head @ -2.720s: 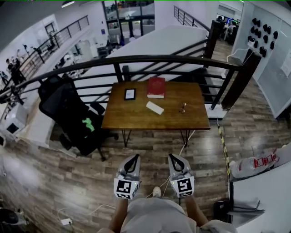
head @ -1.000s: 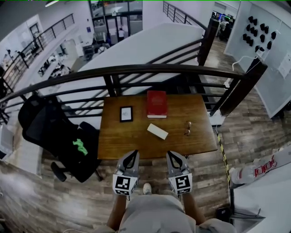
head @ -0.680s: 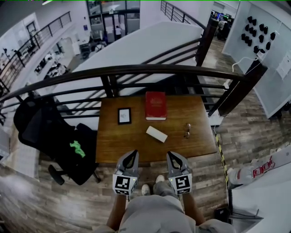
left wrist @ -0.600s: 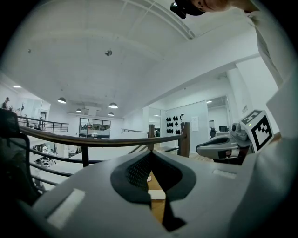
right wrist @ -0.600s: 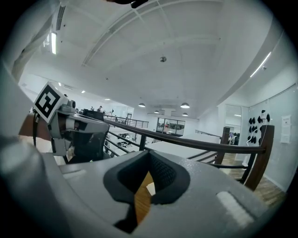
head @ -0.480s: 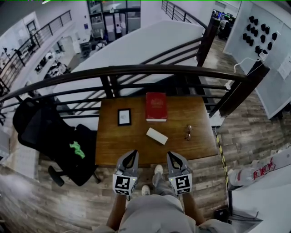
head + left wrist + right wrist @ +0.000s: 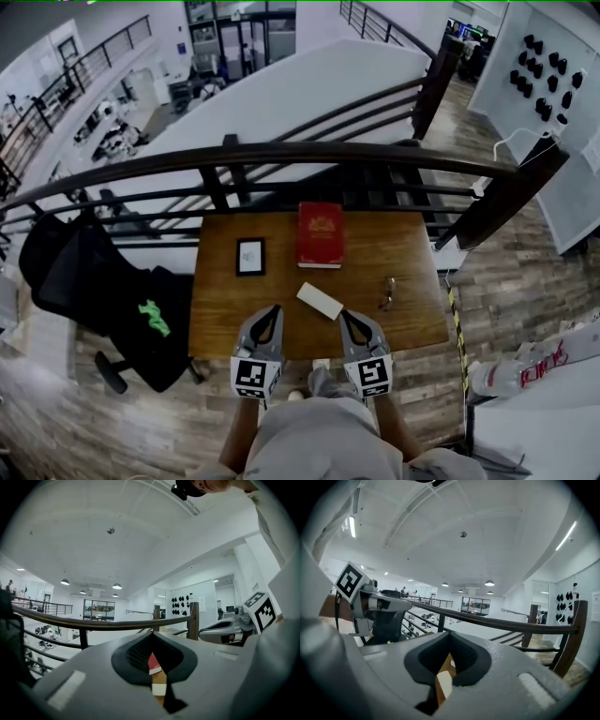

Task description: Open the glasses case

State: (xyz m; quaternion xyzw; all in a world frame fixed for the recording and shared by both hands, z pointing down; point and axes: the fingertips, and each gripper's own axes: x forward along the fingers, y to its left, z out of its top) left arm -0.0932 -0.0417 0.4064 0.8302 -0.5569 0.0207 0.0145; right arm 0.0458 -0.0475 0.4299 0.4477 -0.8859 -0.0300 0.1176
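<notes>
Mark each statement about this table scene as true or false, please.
1. The left gripper and the right gripper both have their jaws shut. True.
2. The right gripper holds the glasses case. False: it holds nothing, and the case lies closed on the table.
3. The red book lies beyond the case, nearer the railing. True.
4. The glasses are inside the case. False: they lie on the table, to the right of it.
5. The black chair stands to the right of the table. False: it is on the left.
</notes>
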